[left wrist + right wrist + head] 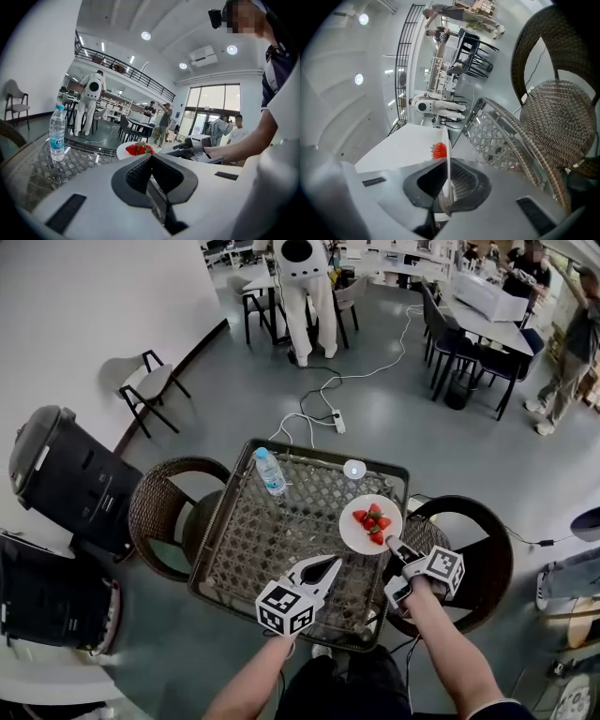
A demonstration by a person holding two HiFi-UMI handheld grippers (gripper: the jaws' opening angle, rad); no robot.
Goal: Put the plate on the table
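One square wicker table with a glass top (281,540) is standing in the middle of the head view.

Two round dark wicker chairs are flanking it, the left-hand chair (159,512) and the right-hand chair (478,549).

Two hand-held grippers are reaching in from the near side. The left gripper (328,570) is hovering over the table's near part with its jaws spread apart and nothing between them. The right gripper (391,547) is clamping its jaws onto the near rim of the plate; in its own view the rim is running edge-on between the black pads (461,185).

One round white plate (354,538) is sitting over the table's right part, close to the right edge. Whether it is resting on the glass or just above it cannot be told.

One clear plastic water bottle with a blue cap (270,472) is standing upright near the far left corner, well apart from the plate.

Several red strawberries (373,519) are lying on the plate's far half, away from the clamped rim.
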